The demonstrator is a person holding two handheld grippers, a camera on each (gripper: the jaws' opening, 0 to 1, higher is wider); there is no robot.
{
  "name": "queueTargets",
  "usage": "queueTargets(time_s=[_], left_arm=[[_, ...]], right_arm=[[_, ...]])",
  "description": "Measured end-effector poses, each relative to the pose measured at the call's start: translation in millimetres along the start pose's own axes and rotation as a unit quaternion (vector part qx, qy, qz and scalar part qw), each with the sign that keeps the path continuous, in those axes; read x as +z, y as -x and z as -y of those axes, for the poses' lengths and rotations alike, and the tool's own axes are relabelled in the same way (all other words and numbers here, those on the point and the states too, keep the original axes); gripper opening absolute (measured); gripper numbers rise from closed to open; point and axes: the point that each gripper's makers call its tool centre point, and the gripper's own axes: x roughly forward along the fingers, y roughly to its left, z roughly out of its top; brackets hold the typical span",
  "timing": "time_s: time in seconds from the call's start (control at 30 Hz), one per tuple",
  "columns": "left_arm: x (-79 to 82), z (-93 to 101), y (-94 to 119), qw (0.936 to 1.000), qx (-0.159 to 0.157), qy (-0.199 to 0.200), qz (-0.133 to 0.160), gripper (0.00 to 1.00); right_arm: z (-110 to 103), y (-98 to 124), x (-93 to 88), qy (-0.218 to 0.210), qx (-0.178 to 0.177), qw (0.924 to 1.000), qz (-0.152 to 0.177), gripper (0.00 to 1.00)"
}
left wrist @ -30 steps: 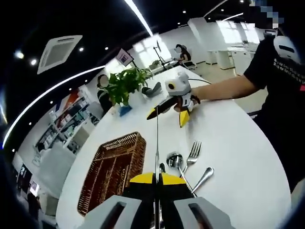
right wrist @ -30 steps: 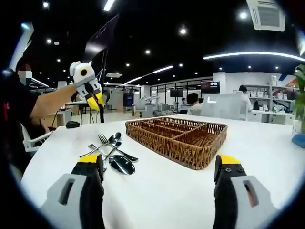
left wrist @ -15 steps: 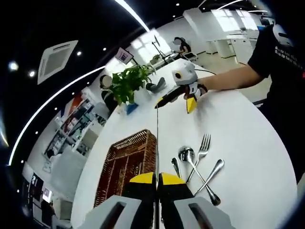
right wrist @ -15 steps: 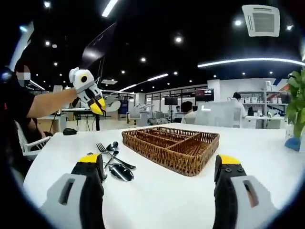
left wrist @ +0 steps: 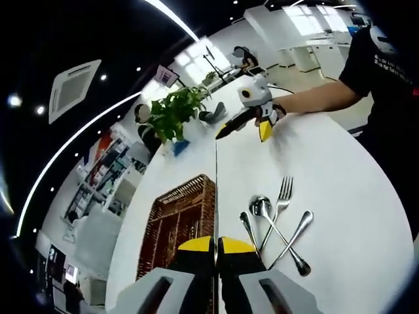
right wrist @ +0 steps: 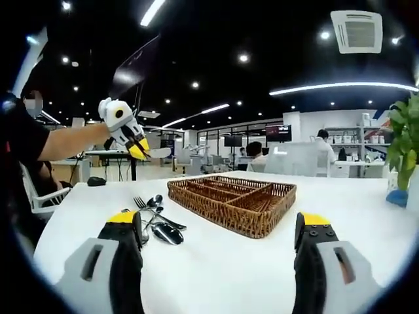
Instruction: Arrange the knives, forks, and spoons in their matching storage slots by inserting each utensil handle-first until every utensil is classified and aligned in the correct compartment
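1. The left gripper [left wrist: 215,243] has its jaws pressed together on a knife [left wrist: 215,190], seen edge-on as a thin line rising between the yellow tips in the left gripper view. In the right gripper view that same gripper [right wrist: 139,150] is held in the air above the far left of the table, the knife blade [right wrist: 157,152] sticking out to its right.
2. The right gripper [right wrist: 219,229] is released — jaws wide apart, nothing between them — low over the white table [right wrist: 222,268].
3. In the left gripper view the right gripper [left wrist: 252,123] sits near the far table edge, held by a person's arm [left wrist: 308,101].
4. The wicker tray [right wrist: 234,201] with its dividers stands on the table; its slots look bare.
5. Just beside the tray lie a fork [left wrist: 281,199] and spoons [left wrist: 278,229] in a loose crossed pile — touching one another.
6. A green plant [left wrist: 171,114] stands beyond the tray.
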Motion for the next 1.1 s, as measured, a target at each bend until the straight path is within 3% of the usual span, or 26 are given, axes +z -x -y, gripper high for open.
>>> queueTargets(time_s=[0.37,1.1], left_arm=[[-9.3,-7.4,-6,1.0,-0.004,-0.006,-0.002,0.01],[-73.4,-53.9,-59,0.9995,-0.009,0.024,-0.02,0.01]], right_arm=[[-8,-5,-4.7,0.005,0.012,0.9999,-0.011,1.0],[-5,-9,-7.4,0.016,-0.002,0.9997,-0.017,1.0]])
